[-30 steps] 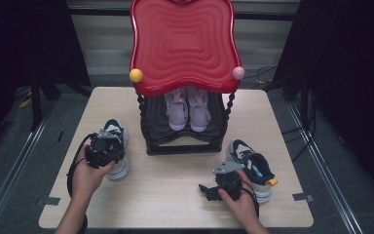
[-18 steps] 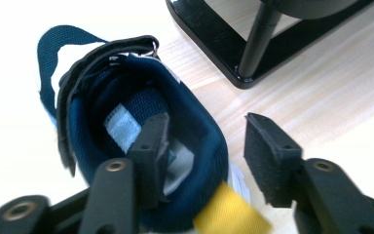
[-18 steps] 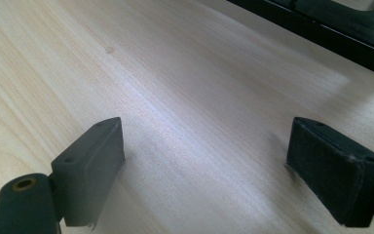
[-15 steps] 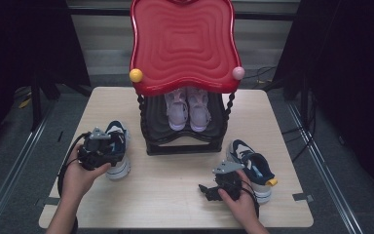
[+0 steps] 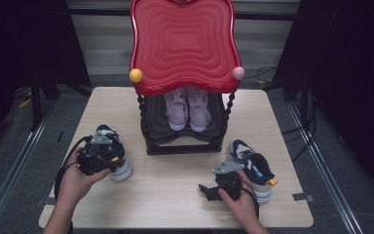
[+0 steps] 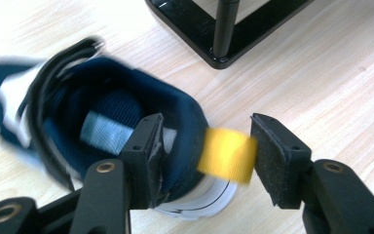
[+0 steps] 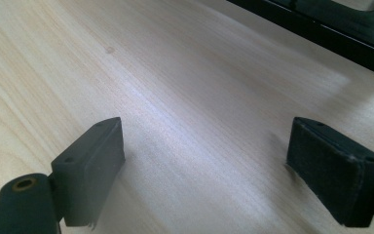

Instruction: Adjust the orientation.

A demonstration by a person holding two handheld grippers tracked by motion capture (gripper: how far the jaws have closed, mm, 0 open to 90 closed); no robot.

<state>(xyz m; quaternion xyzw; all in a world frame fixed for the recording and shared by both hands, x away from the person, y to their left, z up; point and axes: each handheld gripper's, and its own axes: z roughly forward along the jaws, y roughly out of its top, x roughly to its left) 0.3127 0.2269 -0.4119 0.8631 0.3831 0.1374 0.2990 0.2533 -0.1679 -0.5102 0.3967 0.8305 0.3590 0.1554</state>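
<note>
A navy and white sneaker lies on the left of the wooden table. My left gripper is at its heel. Its jaws have just been opening and now straddle the heel. One jaw sits inside the collar and the other stands beside the yellow pull tab, with no clear squeeze. The matching sneaker lies at the right. Beside it my right gripper rests low on the table, pointing left. Its jaws are wide open over bare wood.
A stand with a red wavy top and a black lower shelf is at the table's back middle. A pair of pink shoes sits on the shelf. Its black base and post are close behind the left sneaker.
My left hand and gripper have shifted slightly at the left sneaker's heel. The right hand and both sneakers have stayed where they were.
</note>
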